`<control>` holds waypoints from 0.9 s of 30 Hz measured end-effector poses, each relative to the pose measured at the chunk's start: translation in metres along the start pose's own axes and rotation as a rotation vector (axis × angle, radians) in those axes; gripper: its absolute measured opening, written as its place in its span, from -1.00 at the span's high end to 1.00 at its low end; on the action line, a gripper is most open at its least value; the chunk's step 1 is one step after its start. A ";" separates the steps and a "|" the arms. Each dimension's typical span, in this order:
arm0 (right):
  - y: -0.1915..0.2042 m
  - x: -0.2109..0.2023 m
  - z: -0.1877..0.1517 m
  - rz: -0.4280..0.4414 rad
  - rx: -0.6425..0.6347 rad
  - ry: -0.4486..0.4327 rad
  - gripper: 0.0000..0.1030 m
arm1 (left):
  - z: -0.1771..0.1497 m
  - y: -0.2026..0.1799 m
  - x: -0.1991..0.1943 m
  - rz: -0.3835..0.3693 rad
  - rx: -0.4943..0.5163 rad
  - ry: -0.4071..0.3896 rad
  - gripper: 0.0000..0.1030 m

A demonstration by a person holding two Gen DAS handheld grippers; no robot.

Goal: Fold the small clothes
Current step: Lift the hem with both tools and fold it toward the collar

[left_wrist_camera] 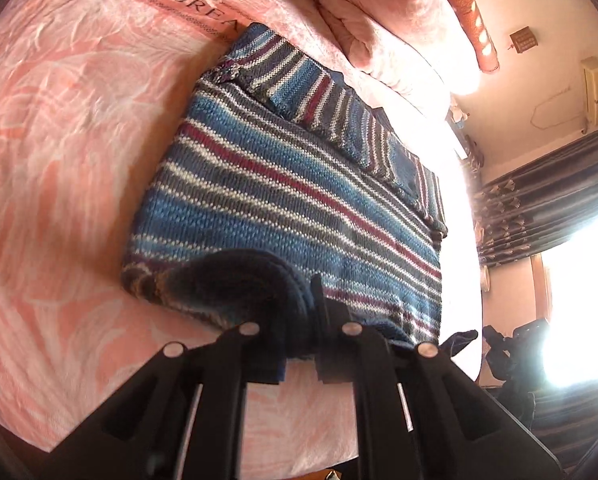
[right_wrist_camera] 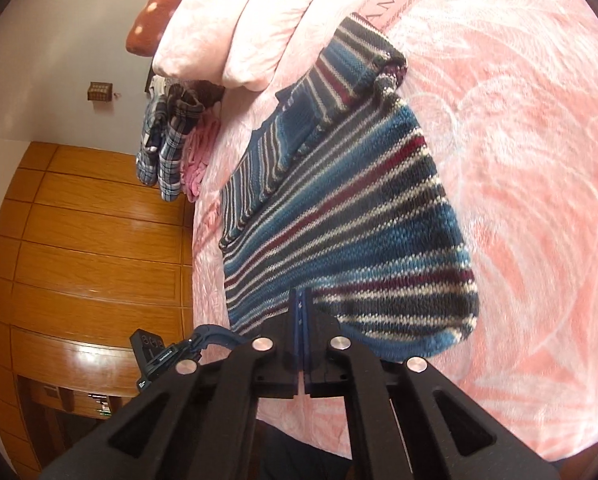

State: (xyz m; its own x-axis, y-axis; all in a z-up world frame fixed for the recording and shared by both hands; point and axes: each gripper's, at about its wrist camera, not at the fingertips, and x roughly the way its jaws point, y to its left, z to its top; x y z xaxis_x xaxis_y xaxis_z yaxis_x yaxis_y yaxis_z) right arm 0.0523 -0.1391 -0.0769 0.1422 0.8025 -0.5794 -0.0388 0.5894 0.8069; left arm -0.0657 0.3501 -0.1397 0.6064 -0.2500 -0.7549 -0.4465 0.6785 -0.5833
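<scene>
Nearest each lens, the near hem of the striped knit sweater (left_wrist_camera: 283,184) is clamped: the left gripper (left_wrist_camera: 299,320) has its jaws closed on a bunched roll of the hem, and the right gripper (right_wrist_camera: 303,312) has its jaws pressed together on a thin edge of it. Beyond the grips, the garment lies flat on the pink bedspread (left_wrist_camera: 59,140), one sleeve (left_wrist_camera: 319,92) folded across its far part. For a clean fold, both corners are best lifted level and carried evenly toward the far edge. Farther off, a folded quilt (left_wrist_camera: 379,20) is seen; the window side is washed out by glare, and the sweater's neckline cannot be made out.
</scene>
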 end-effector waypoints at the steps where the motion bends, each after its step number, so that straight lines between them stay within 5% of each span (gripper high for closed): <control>1: 0.000 0.005 0.009 -0.022 -0.003 0.003 0.98 | 0.005 0.001 0.008 0.010 -0.003 0.005 0.85; 5: 0.004 0.023 0.029 -0.137 -0.103 0.051 0.81 | 0.024 0.008 0.044 0.057 -0.032 0.049 0.84; 9: 0.008 0.047 0.033 -0.246 -0.214 0.124 0.05 | 0.035 0.018 0.073 0.091 -0.050 0.091 0.83; 10: 0.007 0.051 0.034 -0.257 -0.230 0.132 0.01 | 0.037 0.020 0.077 0.091 -0.057 0.097 0.82; 17: -0.004 0.081 0.037 -0.316 -0.274 0.206 -0.01 | 0.041 0.025 0.070 0.047 -0.072 0.118 0.75; 19: -0.007 0.089 0.036 -0.349 -0.293 0.231 -0.02 | 0.040 0.025 0.055 0.030 -0.063 0.103 0.56; 21: -0.012 0.096 0.033 -0.374 -0.310 0.256 -0.02 | 0.040 0.029 0.034 0.049 -0.052 0.060 0.24; 24: -0.017 0.101 0.030 -0.384 -0.315 0.261 -0.02 | 0.043 0.035 0.011 0.076 -0.019 0.015 0.20; 27: -0.018 0.099 0.028 -0.375 -0.316 0.253 -0.03 | 0.048 0.024 0.009 0.152 0.117 0.007 0.20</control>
State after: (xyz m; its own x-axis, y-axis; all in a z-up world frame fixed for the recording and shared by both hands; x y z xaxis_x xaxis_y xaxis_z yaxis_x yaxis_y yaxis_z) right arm 0.0948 -0.0725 -0.1457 -0.0375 0.5064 -0.8615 -0.3323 0.8067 0.4887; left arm -0.0396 0.3973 -0.1459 0.5331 -0.1430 -0.8339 -0.4526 0.7845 -0.4239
